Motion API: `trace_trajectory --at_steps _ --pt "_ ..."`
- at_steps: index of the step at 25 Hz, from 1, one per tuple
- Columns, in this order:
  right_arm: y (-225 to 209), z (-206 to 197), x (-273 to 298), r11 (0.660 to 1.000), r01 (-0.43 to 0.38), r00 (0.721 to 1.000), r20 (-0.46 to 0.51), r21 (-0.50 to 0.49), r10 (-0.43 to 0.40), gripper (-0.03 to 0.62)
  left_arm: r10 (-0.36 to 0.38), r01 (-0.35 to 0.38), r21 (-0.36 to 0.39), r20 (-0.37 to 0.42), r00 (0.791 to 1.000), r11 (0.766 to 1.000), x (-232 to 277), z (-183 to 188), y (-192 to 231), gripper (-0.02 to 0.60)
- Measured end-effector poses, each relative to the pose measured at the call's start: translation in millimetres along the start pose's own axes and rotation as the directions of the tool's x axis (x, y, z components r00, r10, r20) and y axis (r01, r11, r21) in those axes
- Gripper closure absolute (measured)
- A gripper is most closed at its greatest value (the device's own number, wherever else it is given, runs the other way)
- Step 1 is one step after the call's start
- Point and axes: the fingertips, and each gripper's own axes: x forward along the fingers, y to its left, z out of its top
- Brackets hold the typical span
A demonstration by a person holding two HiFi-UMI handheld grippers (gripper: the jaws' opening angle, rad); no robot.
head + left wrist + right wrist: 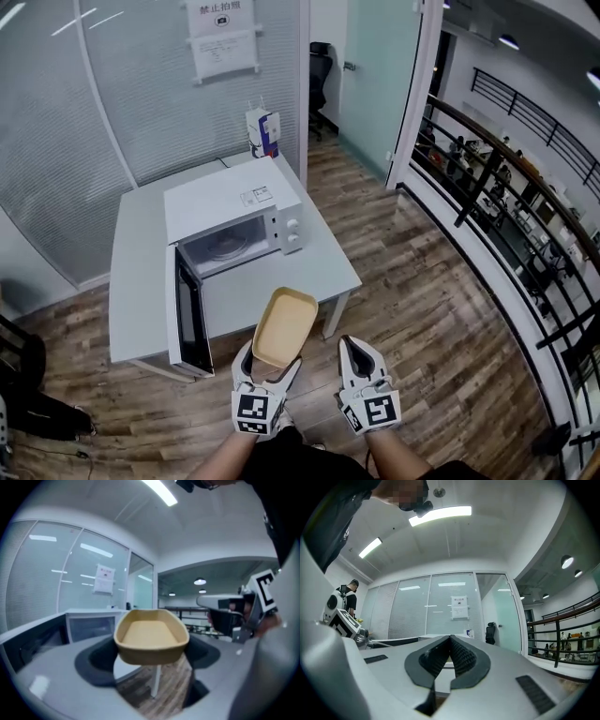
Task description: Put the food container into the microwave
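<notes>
Fingers (245, 362) of the left gripper (269, 367) clamp the food container (284, 326) – right gripper (362, 349) fingers pressed together, empty – apart from the open microwave (246, 199) on the worktop (141, 244).

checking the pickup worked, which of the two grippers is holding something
The left gripper: it is shut on the tan food container, while the right gripper has its jaws together on nothing.

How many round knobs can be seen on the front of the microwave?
2. Both are on the microwave front, right of its opening: the upper knob and the lower knob just below it. None appears hidden.
</notes>
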Motion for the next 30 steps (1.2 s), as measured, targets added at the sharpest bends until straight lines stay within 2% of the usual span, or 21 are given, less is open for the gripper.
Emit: trace_trajectory --at_steps 11,20,27,30 --pt "23.6 -6.2 98.4 0.998 -0.065 0.998 -0.010 -0.011 0.065 0.595 0.051 -0.051 -0.023 -0.001 0.999 0.998 29.3 0.5 76.2 0.135" --pt "43.4 -4.6 144.7 0.992 -0.125 0.992 -0.022 -0.033 0.125 0.595 0.087 -0.088 -0.065 -0.016 0.996 0.994 36.1 -10.7 112.3 0.135" --pt "39.7 -26.4 184.5 0.982 -0.188 0.981 -0.050 -0.007 0.187 0.595 0.154 -0.158 -0.094 -0.053 0.987 0.983 56.0 -25.9 135.6 0.135" --pt "39.6 -38.4 208.5 0.969 -0.246 0.967 -0.065 -0.011 0.245 0.595 0.203 -0.211 -0.099 -0.079 0.976 0.973 67.7 -35.0 149.4 0.135"
